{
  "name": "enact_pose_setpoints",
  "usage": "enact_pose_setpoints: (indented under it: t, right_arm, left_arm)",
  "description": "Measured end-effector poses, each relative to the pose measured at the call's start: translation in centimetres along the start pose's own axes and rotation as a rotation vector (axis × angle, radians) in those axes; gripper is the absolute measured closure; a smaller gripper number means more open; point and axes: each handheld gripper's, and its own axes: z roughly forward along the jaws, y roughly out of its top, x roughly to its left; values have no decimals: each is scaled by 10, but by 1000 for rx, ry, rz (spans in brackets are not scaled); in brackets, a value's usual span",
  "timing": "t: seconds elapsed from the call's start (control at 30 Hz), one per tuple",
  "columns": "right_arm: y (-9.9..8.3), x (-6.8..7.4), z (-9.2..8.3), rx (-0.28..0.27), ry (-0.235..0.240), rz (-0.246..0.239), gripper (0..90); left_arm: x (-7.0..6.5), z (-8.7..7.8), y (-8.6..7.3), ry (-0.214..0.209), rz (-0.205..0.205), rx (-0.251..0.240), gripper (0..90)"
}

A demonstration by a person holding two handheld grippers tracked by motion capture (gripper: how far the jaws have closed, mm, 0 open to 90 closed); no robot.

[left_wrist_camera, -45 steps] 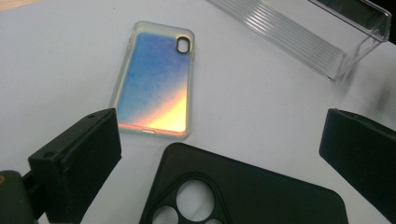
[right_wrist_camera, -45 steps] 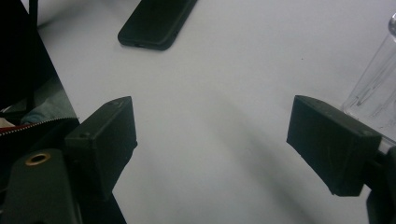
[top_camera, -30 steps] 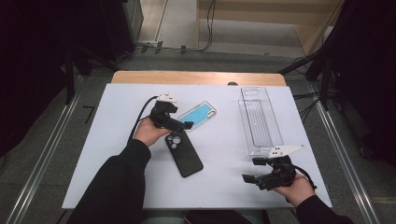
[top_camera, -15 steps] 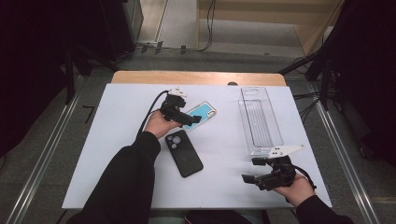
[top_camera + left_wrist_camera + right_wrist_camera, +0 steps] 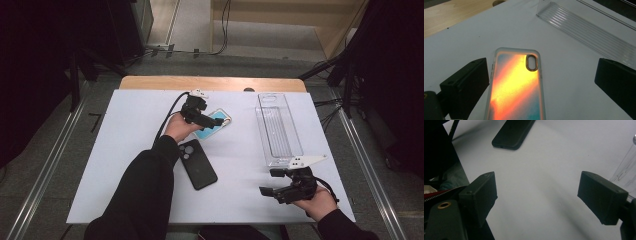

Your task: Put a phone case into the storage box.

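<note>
The left gripper (image 5: 212,121) hangs spread over the colourful phone case (image 5: 516,87), its jaws either side, not pinching. The case lies flat on the white table (image 5: 125,150), near the black phone (image 5: 196,163). The right gripper (image 5: 272,182) rests spread, empty, beside the clear tray (image 5: 277,127).

bright table (image 5: 125,150), dark surroundings, soft gripper views

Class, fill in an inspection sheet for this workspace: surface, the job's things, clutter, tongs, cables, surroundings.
Surface: white table, wooden strip at the far edge.
Job's things: colourful phone case flat, between the open jaws of the left tongs, apart from both pads.
Clutter: black phone, camera side up; clear tray.
Tongs: right tongs open, holding nothing.
Cables: black cable trails from the left tongs.
Surroundings: grey floor, dark stands.
</note>
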Motion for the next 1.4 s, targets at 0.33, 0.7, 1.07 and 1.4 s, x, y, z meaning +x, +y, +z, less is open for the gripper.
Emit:
enact_pose_setpoints:
  t: [0.33, 0.7, 1.07, 1.4]
  right_arm:
    - [0, 0, 0, -1, -1, 2, 141]
    - [0, 0, -1, -2, 0, 2, 141]
    - [-1, -1, -1, -5, 2, 0, 141]
    - [-1, -1, -1, -5, 0, 0, 141]
  left_arm:
    - [4, 7, -5, 11, -6, 15, 0]
    - [12, 18, -14, 33, -1, 54, 0]
    - [15, 30, -26, 61, -6, 107, 7]
    - [14, 34, -26, 115, 34, 143, 16]
